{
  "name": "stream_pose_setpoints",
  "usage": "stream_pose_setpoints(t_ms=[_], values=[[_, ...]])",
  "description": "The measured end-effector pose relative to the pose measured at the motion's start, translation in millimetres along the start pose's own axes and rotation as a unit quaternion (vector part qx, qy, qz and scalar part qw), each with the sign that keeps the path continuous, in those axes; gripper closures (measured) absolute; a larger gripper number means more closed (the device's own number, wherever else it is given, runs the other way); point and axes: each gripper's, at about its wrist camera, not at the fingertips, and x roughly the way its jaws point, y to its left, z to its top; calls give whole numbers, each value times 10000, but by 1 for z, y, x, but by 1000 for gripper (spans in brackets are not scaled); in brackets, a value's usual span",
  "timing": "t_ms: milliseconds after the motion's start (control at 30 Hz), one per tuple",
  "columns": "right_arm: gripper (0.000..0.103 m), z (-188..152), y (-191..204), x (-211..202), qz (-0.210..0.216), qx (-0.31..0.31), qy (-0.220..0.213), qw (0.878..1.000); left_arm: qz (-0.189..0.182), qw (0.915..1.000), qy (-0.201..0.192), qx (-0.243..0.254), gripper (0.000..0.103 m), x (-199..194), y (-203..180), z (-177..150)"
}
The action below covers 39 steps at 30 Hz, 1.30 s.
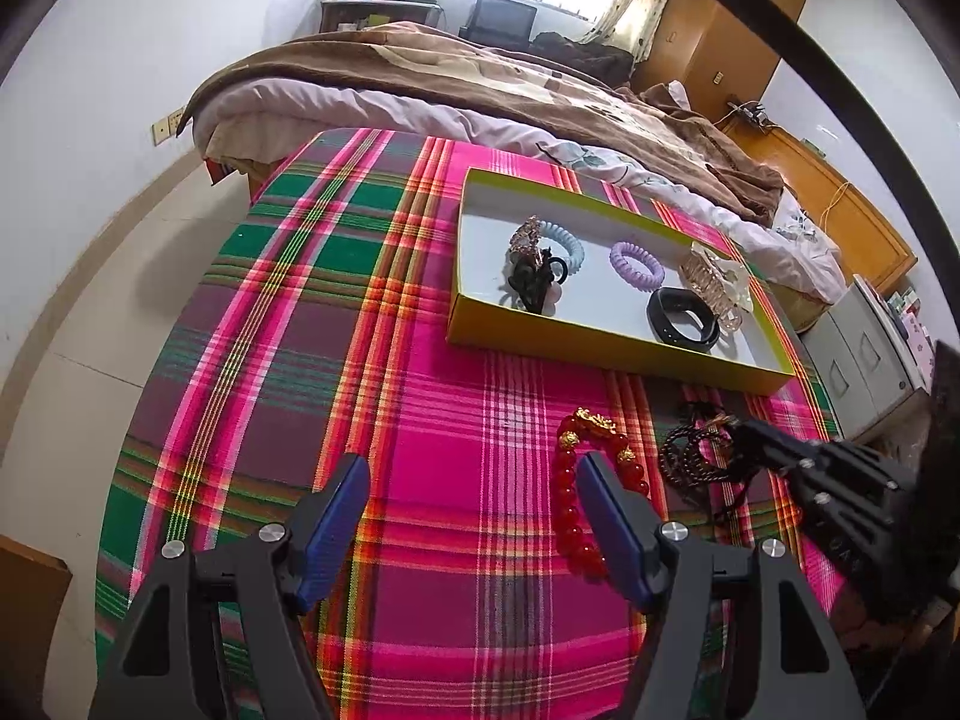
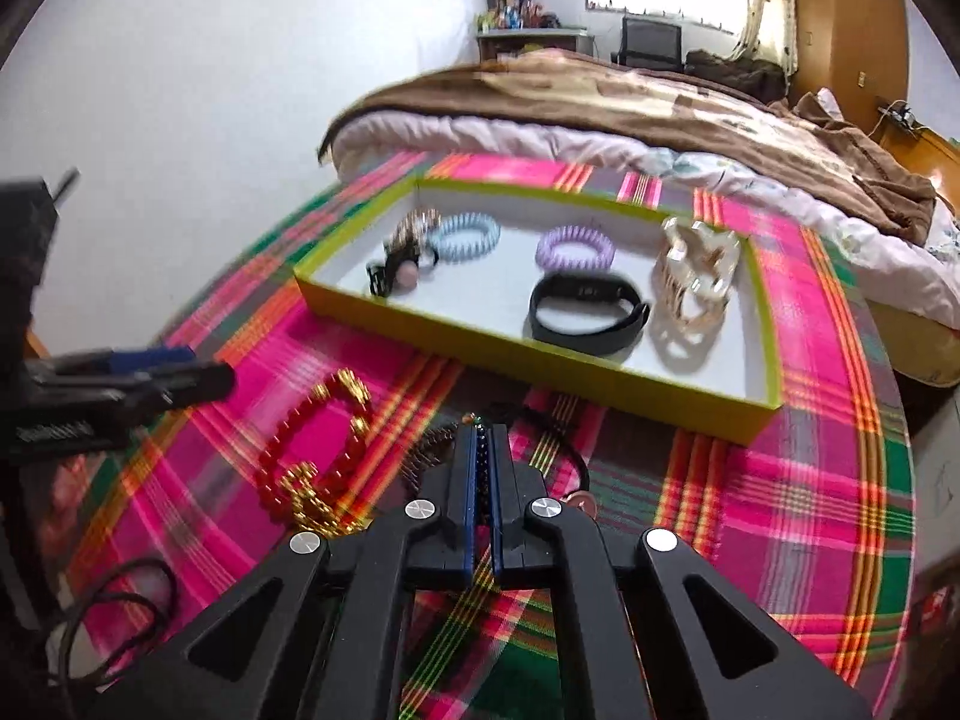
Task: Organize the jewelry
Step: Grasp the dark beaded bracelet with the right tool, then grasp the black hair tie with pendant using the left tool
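Note:
A yellow-green tray (image 1: 600, 343) (image 2: 540, 372) on the plaid cloth holds a blue coil hair tie (image 1: 567, 243) (image 2: 468, 234), a purple coil tie (image 1: 636, 259) (image 2: 575, 247), a black wristband (image 1: 683, 315) (image 2: 588, 312), clear hair claws (image 1: 717, 279) (image 2: 696, 276) and a dark hair clip (image 1: 531, 282) (image 2: 393, 267). A red and gold bead bracelet (image 1: 570, 492) (image 2: 312, 468) lies in front of the tray. My left gripper (image 1: 471, 474) is open, its right finger beside the red bracelet. My right gripper (image 2: 480, 438) (image 1: 750, 432) is shut on a dark bead bracelet (image 1: 690, 456) (image 2: 480, 468).
The table wears a pink, green and purple plaid cloth (image 1: 420, 420) (image 2: 780, 480). A bed with a brown blanket (image 1: 480, 78) (image 2: 660, 108) stands behind it. A grey cabinet (image 1: 864, 354) is at the right. A dark cord loop (image 2: 120, 612) lies at the near left.

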Motion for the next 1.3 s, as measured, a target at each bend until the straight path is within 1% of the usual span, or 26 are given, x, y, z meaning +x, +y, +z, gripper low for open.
stream_pose_setpoints(t_ms=[200,267,367,467,600,733,833,867,933,1000,1133,1200,1267,1300], values=[[100,8,-8,-30,361,327,-437,9979,-101,9998,50,162,32,-2,-8,-3],[100,11,-10,-38,517,391,-589,9962,-164,9992,97,349,32,-3,-16,-6],[100,13,-19,-48,514,577,-737,9943,-176,9978,121,626,32,-5,-28,-11],[100,12,-30,-60,623,745,-867,9915,-247,9959,141,858,32,-5,-41,-16],[100,5,-42,-75,453,856,-1002,9902,-302,9933,207,1096,32,-1,-57,-21],[100,-6,-60,-81,216,1030,-981,9896,-377,9910,297,1251,32,9,-72,-17],[100,-16,-75,-85,97,1185,-952,9883,-449,9888,278,1396,32,14,-86,-10],[100,-20,-80,-89,53,1234,-963,9877,-491,9876,253,1468,32,15,-92,-8],[100,-25,-88,-94,0,1282,-974,9870,-635,9827,191,1730,32,18,-108,-5],[100,-31,-96,-102,-74,1347,-1012,9857,-744,9778,259,1942,32,26,-124,-1],[100,-39,-109,-112,-210,1417,-1023,9844,-848,9710,377,2203,32,42,-149,-1],[100,-41,-112,-113,-233,1450,-1019,9839,-897,9688,470,2264,32,52,-159,-2],[100,-44,-116,-114,-239,1485,-1017,9834,-841,9683,535,2291,33,60,-167,-2],[100,-45,-117,-114,-241,1494,-1006,9833,-872,9671,531,2331,33,60,-170,-3]])
